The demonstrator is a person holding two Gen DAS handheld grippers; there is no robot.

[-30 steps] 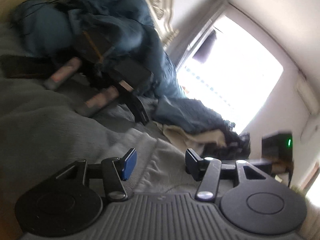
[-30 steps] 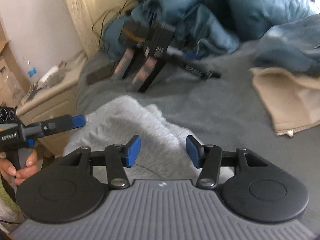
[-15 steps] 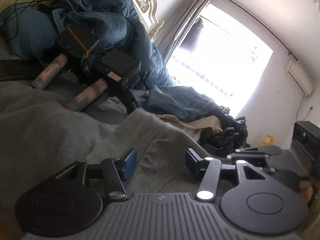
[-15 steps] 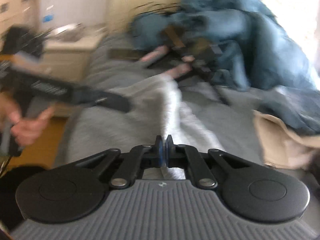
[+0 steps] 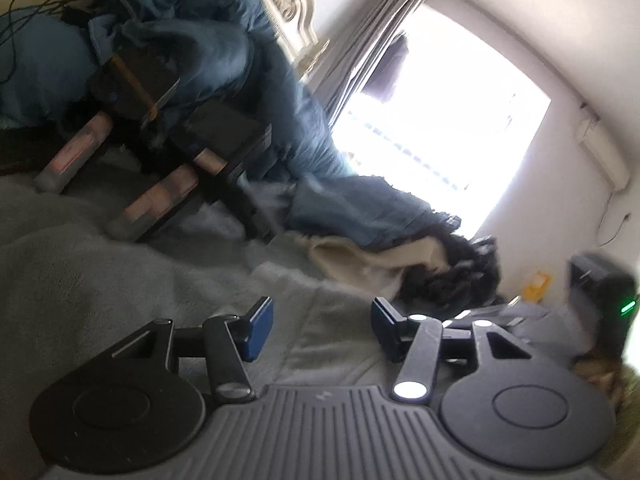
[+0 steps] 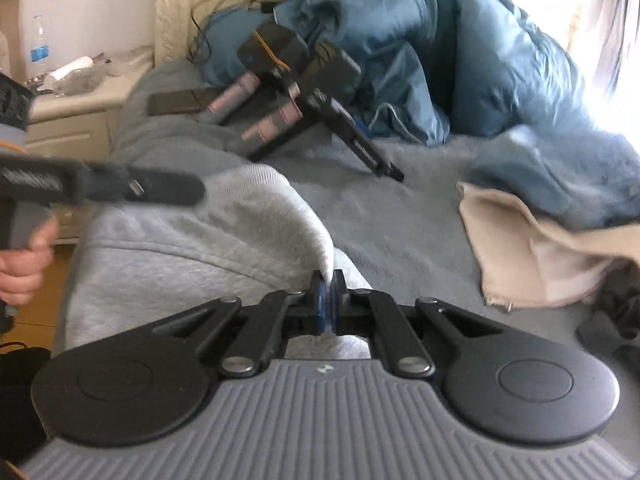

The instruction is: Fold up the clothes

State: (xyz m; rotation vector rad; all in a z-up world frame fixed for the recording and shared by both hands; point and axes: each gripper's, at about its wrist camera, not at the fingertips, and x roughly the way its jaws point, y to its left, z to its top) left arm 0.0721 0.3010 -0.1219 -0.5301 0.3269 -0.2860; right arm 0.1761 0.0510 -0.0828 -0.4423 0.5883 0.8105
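A light grey sweatshirt point(image 6: 192, 248) lies bunched on the grey blanket point(image 6: 400, 208) of a bed. My right gripper point(image 6: 328, 294) is shut on a raised fold of it, and the cloth runs down between the blue pads. My left gripper point(image 5: 322, 330) stands open low over the same grey cloth point(image 5: 340, 340), with nothing between its pads. In the right wrist view the left gripper point(image 6: 160, 190) reaches in from the left above the sweatshirt, held by a hand point(image 6: 24, 268).
A pair of spare grippers point(image 6: 304, 92) lies on the blanket against a blue duvet point(image 6: 440, 40). To the right are a beige garment point(image 6: 520, 248), a blue fleece point(image 6: 560, 172) and dark clothes point(image 5: 452, 272). A nightstand point(image 6: 80, 108) stands beyond the bed's left edge.
My right gripper went from open over the sweatshirt to shut on its fold and swung sideways. The left gripper stayed open and shifted a little over the cloth.
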